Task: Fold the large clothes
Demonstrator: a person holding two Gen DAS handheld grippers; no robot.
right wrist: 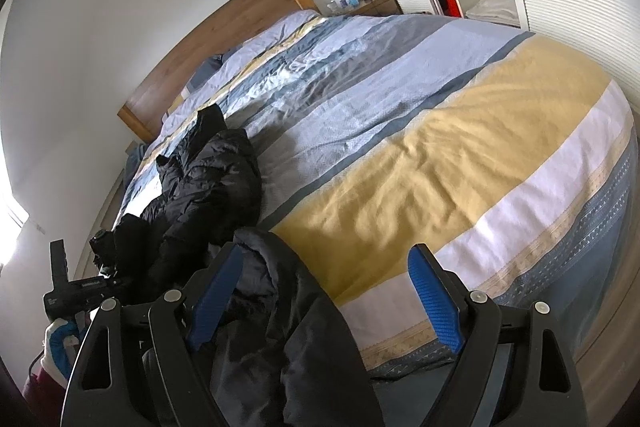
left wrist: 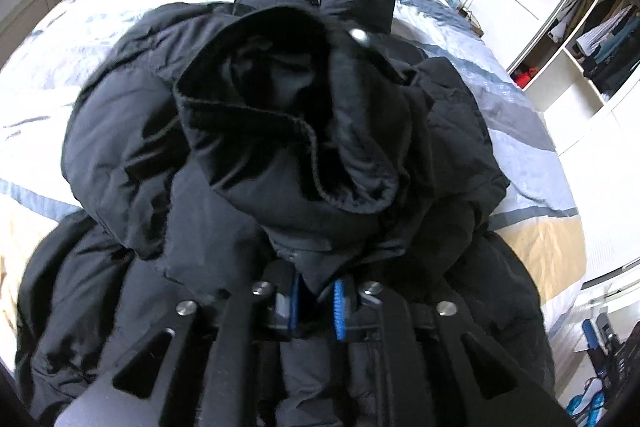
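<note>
No text, label or number is legible anywhere.

Left wrist view close above black jacket (left wrist: 280, 147), right wrist view low across bed (right wrist: 440, 147) (both share them)
</note>
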